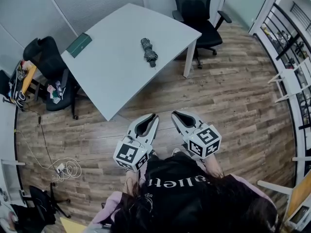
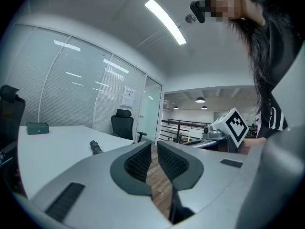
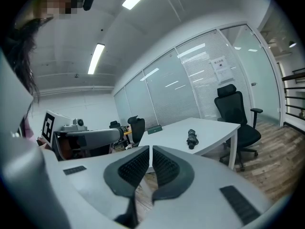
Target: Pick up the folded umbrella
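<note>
The folded umbrella (image 1: 148, 51), dark grey and strapped shut, lies on the far right part of the white table (image 1: 112, 72). In the left gripper view the umbrella (image 2: 96, 147) is a small shape on the tabletop, and in the right gripper view the umbrella (image 3: 192, 138) lies past the jaws. My left gripper (image 1: 152, 116) and right gripper (image 1: 176, 113) hang side by side over the wooden floor, short of the table's near corner. Both are shut with nothing between their jaws, as the left gripper (image 2: 154, 145) and the right gripper (image 3: 149, 148) show close up.
A green flat box (image 1: 78, 44) lies at the table's left edge. One black office chair (image 1: 199, 13) stands behind the table, another (image 1: 51, 67) with clutter at its left. Cables (image 1: 65, 169) lie on the floor at left. White racks (image 1: 291, 81) line the right side.
</note>
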`<state>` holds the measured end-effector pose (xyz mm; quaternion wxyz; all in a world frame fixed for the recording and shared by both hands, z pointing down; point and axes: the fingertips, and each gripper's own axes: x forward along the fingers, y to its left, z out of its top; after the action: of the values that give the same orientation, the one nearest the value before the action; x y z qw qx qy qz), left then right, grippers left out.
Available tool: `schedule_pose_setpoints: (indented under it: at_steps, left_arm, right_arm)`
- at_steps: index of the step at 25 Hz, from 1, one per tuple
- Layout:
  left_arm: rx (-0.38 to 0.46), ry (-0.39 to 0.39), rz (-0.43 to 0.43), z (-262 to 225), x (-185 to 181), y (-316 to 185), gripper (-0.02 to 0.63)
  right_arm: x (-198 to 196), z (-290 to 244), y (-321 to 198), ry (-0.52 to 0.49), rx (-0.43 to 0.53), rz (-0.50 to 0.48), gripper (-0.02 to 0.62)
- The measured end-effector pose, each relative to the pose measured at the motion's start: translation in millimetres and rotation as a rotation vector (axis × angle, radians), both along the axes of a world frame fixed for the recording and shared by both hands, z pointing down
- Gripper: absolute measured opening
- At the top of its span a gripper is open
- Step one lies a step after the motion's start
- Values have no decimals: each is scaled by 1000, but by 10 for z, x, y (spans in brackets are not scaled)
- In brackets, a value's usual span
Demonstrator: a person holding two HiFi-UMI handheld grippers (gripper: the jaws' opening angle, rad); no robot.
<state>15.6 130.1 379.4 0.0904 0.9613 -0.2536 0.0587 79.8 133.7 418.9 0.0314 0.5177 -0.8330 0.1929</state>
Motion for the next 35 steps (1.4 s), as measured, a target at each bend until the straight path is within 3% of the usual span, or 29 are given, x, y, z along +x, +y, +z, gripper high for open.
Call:
schedule_pose_setpoints:
  at_steps: [9,20,27,35]
  left_arm:
    - [-35,-36,6,164,357,142,58]
    - [-56,-64,-22,250,250,-61,58]
    - [-47,-25,0,276,91,-599,58]
    - [-14,-43,22,211,-228,-1487,58]
  right_arm:
    - [392,182,67,-27,-36,4,34]
    - [239,313,-183,-53,-63,-41,34]
    - [90,356,-706,-33,-71,-30,34]
    - [-101,331,-1604,-14,-80,11,34]
